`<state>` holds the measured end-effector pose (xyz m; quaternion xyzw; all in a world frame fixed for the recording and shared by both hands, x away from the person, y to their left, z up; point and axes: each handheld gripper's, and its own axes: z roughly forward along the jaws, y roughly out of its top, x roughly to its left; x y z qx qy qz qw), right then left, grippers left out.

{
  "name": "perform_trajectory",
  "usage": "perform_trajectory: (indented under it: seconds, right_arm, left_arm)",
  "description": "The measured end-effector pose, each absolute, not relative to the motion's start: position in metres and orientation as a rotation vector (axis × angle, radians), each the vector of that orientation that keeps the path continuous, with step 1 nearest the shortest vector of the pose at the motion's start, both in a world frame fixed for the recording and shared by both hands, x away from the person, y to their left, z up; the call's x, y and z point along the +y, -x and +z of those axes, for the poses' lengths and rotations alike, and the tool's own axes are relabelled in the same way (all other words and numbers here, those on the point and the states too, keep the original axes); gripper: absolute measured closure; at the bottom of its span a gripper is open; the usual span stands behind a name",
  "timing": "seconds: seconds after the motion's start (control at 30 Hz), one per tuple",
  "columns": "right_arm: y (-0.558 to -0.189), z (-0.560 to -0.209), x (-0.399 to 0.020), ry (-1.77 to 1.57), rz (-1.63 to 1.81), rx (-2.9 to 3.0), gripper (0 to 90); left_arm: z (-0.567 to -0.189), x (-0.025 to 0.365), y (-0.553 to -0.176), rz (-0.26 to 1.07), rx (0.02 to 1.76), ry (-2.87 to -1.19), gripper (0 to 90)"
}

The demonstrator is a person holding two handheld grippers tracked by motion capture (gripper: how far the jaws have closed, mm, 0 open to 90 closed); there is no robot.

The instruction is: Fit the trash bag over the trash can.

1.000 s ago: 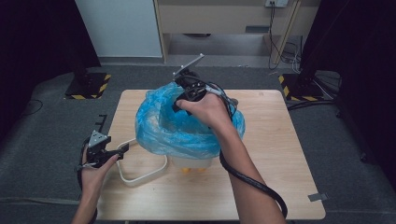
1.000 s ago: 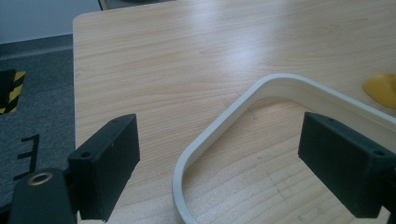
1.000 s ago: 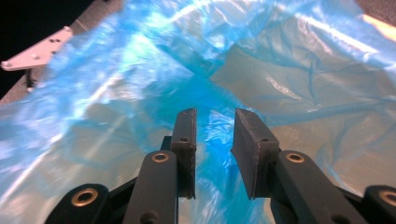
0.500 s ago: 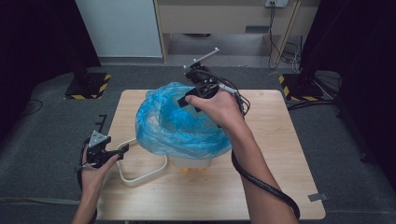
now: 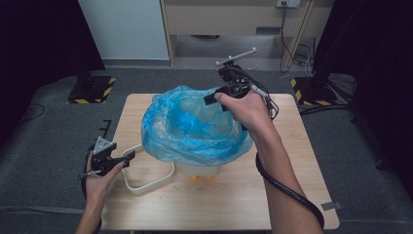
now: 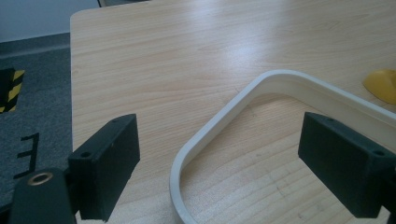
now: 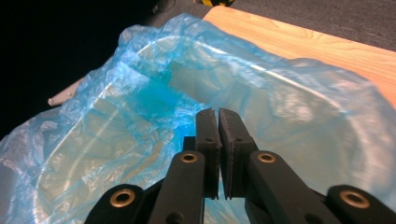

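A crumpled blue plastic bag [image 5: 195, 131] is draped over a white bin [image 5: 200, 170] in the middle of the wooden table [image 5: 292, 195]. My right gripper [image 5: 209, 100] is at the bag's far right rim. Its jaws have just been closing, and in the right gripper view they [image 7: 218, 112] stand shut, pad to pad. I see no film between them, and the bag [image 7: 116, 116] lies just beyond the tips. My left gripper [image 5: 124, 163] rests at the table's near left, open [image 6: 222, 140]. A white loop-shaped bar [image 6: 243, 107] lies on the table between its jaws, untouched.
The white loop [image 5: 146, 183] curves out from under the bin toward the left gripper. Small yellow pieces [image 5: 195, 178] show at the bin's base, one of them [image 6: 383, 84] near the loop. Dark carpet surrounds the table, and stands with striped bases sit at the far corners.
My right hand has moved right and toward the far edge along the bag's rim. The left hand has stayed put.
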<state>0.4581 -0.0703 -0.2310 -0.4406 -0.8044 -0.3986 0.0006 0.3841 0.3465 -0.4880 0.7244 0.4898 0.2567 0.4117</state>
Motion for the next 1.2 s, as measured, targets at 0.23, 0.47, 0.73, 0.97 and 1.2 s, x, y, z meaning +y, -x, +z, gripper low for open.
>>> perform_trajectory:
  seconds: [0.23, 0.47, 0.73, 0.97, 1.2]
  right_arm:
    - [-0.456, -0.228, -0.098, 1.416, -1.314, -2.463, 88.0]
    - [-0.452, -0.227, -0.128, 1.455, -1.359, -2.431, 87.9]
    - [-0.449, -0.233, -0.160, 1.517, -1.380, -2.397, 87.8]
    - [-0.450, -0.253, -0.185, 1.583, -1.367, -2.371, 87.8]
    - [-0.452, -0.285, -0.205, 1.659, -1.323, -2.359, 87.8]
  left_arm:
    - [-0.488, 0.347, -0.384, 0.650, 1.233, -1.824, 12.0]
    - [-0.489, 0.345, -0.384, 0.650, 1.230, -1.830, 12.0]
    - [-0.490, 0.344, -0.384, 0.655, 1.228, -1.836, 12.1]
    - [-0.490, 0.344, -0.383, 0.659, 1.227, -1.838, 12.2]
    - [-0.491, 0.344, -0.382, 0.661, 1.223, -1.848, 12.3]
